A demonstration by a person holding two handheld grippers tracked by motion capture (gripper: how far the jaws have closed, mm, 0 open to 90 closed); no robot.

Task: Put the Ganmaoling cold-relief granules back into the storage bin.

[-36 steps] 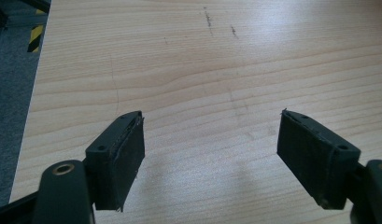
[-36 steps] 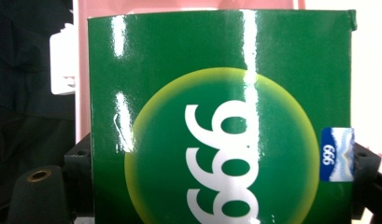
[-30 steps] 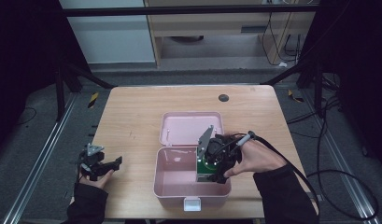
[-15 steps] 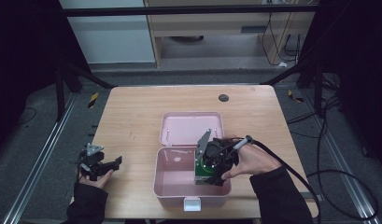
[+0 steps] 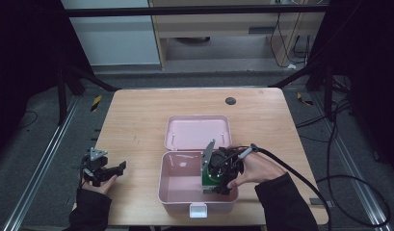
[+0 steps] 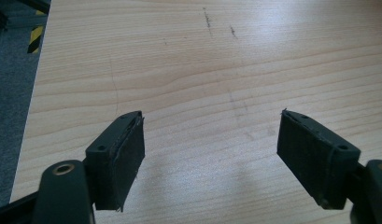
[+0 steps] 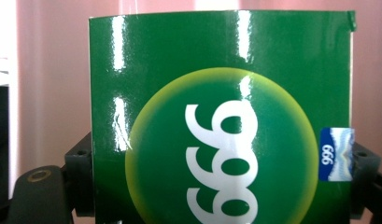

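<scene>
Your right gripper (image 5: 217, 185) is clamped on the green 999 carton (image 7: 221, 116), one jaw on each narrow side, and it hangs inside the pink storage box (image 5: 171, 190), toward the box's 3 o'clock wall. In the right gripper view the carton stands square between the jaws, with the pink box interior behind it. The box's hinged lid (image 5: 197, 131) lies open flat at 12 o'clock from the tub, so nothing blocks the way down.

To finish this placement well, I judge you should lower the carton until its bottom edge meets the box floor before you let go; released from height, a glossy carton like this will likely tip or slide. Keep it clear of the 3 o'clock wall so the jaws have room to spread without catching the rim. Open slowly, then lift straight up so neither pad drags the carton with it.

Your left gripper (image 5: 104, 169) rests near the table's (image 6: 216, 60) 9 o'clock edge, well apart from the box, its jaws spread wide over bare wood with nothing between them. Leave it there; the box looks steady enough without bracing.
</scene>
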